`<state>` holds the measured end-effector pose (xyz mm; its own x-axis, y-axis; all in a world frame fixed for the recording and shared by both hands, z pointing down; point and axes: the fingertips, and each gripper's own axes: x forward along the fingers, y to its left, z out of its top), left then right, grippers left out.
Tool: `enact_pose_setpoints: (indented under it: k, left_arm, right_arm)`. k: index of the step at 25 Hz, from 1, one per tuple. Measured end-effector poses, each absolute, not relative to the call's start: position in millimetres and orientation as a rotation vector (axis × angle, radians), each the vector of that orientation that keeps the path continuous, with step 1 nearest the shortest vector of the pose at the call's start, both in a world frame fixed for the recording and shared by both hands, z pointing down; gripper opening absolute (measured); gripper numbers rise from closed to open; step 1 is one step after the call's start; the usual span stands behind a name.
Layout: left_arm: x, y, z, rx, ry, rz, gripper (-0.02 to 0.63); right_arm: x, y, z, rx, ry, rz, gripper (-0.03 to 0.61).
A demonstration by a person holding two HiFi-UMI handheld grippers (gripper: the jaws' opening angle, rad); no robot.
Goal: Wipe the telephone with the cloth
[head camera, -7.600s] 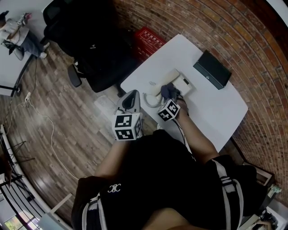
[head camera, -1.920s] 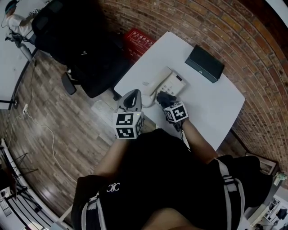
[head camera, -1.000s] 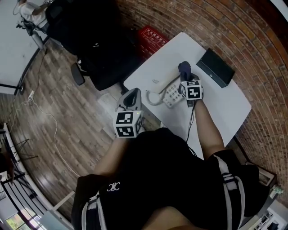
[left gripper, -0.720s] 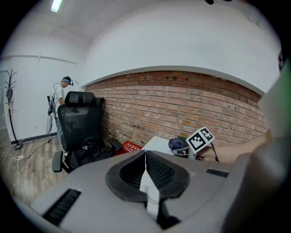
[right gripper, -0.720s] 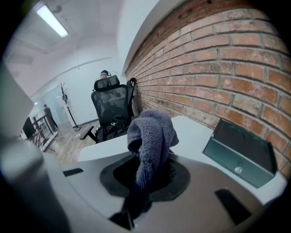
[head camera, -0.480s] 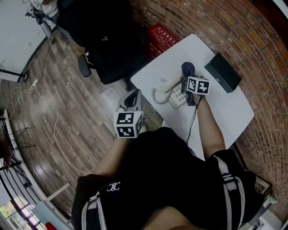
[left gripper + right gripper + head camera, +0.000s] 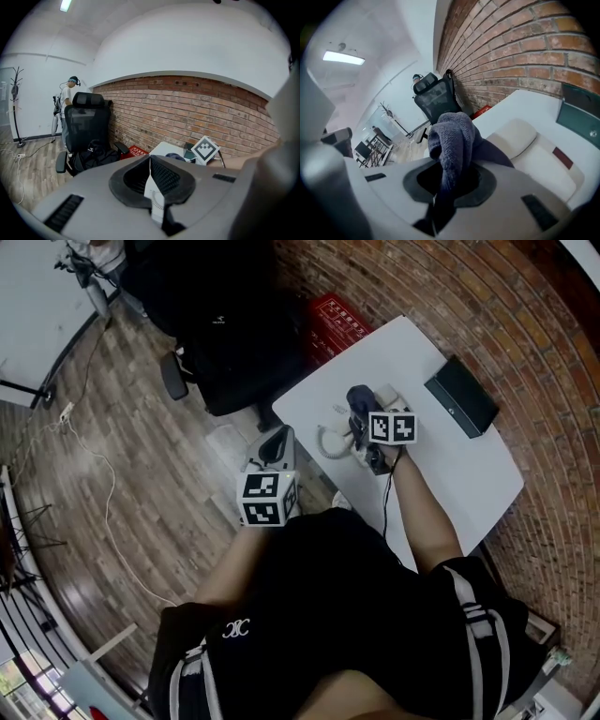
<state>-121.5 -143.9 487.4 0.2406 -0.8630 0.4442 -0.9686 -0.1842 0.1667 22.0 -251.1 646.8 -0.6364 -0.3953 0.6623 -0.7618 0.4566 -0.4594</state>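
The cream telephone (image 7: 536, 152) lies on the white table (image 7: 450, 465), its handset (image 7: 513, 133) resting along the body. My right gripper (image 7: 364, 418) is shut on a dark blue cloth (image 7: 357, 397), which it holds against the telephone's top by the handset. In the right gripper view the cloth (image 7: 452, 136) bulges out of the shut jaws and hides part of the handset. The phone's coiled cord (image 7: 328, 441) curls toward the table's near-left edge. My left gripper (image 7: 274, 442) is shut and holds nothing, off the table's near-left corner above the floor.
A flat black box (image 7: 459, 395) lies on the table beyond the telephone. A red crate (image 7: 339, 320) sits on the floor by the brick wall. A black office chair (image 7: 234, 324) stands left of the table. A person (image 7: 70, 89) stands far off.
The right gripper carried the cloth from the telephone's near side over to its far end, then back left over the handset. The left gripper stayed where it was.
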Motion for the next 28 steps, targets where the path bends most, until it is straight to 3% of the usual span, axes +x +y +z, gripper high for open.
enact_pose_setpoints:
  k: [22,28]
  left_arm:
    - [-134.7,-152.5,480.9,2.142,-1.661,0.292,0.005]
    - [-144.2,-153.7,476.4,2.157,-1.662,0.283,0.005]
  right_arm:
    - [-33.4,-182.2,706.8,0.831,-2.084,0.851,0.037]
    - [-44.4,-169.1,723.1,0.799,-2.023,0.535,0.037]
